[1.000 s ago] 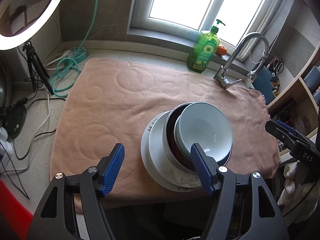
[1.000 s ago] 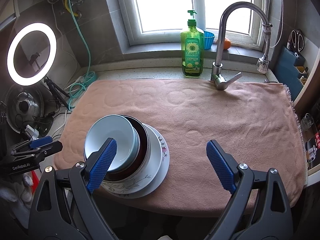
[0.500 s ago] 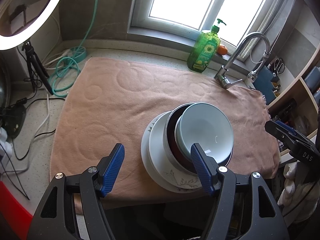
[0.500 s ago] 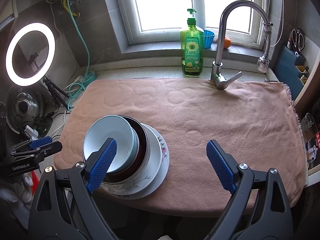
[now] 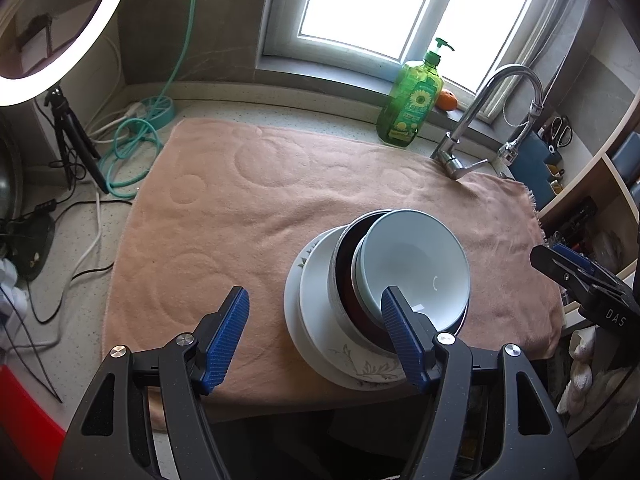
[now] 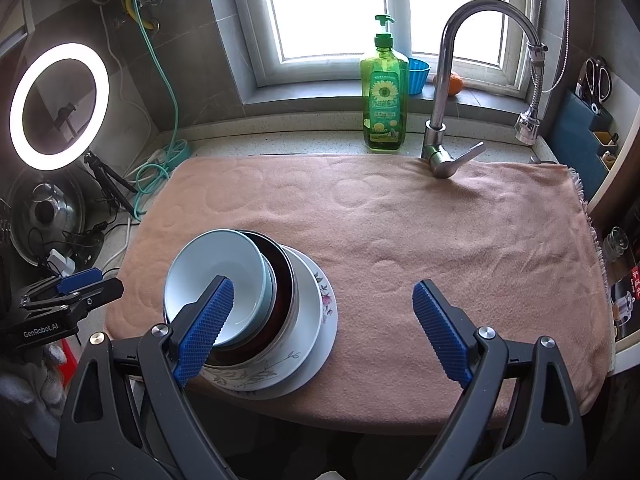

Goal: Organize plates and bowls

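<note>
One stack of dishes stands near the front edge of the pink towel [image 5: 248,216] [image 6: 440,232]. A pale blue bowl [image 5: 416,264] [image 6: 216,272] tops it, nested in a dark red bowl [image 5: 346,280] [image 6: 282,280]. Under them lie a flower-patterned plate [image 5: 320,312] [image 6: 316,312] and a wider white plate [image 5: 294,320] [image 6: 320,364]. My left gripper [image 5: 314,338] hovers open just left of the stack, nothing between its blue pads. My right gripper [image 6: 322,328] is open too, above the stack's right side, holding nothing.
A green soap bottle [image 5: 412,108] [image 6: 384,96] and a chrome faucet [image 5: 480,120] [image 6: 448,92] stand at the back. A ring light [image 6: 56,104], tripod and teal cable [image 5: 132,148] crowd the left counter. Shelves [image 5: 600,200] line the right.
</note>
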The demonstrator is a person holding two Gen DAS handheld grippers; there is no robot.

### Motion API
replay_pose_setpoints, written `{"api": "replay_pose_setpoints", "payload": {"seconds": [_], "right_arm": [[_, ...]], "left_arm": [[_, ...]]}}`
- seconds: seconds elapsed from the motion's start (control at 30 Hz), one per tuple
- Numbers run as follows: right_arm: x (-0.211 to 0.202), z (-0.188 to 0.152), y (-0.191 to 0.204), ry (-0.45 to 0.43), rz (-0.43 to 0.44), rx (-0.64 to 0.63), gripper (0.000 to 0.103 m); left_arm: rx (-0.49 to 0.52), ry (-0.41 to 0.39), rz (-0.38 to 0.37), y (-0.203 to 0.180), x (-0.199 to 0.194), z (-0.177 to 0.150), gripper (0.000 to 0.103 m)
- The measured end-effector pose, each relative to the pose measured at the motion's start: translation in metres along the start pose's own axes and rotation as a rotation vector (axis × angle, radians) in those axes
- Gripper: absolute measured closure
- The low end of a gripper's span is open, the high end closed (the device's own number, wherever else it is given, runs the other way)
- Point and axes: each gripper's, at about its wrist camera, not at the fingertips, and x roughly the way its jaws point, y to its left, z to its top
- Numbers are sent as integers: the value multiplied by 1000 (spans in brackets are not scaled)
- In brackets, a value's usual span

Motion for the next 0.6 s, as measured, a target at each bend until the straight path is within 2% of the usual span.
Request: {"api": "replay_pose_setpoints", "payload": {"seconds": [0.17, 0.6], "right_arm": [[1, -2, -2, -5, -6, 1, 10], [6, 2, -8, 4, -11, 1, 10]], "left_arm": [[0, -4, 29, 0, 0, 2, 35], [1, -27, 40, -2, -1, 8, 35]]}}
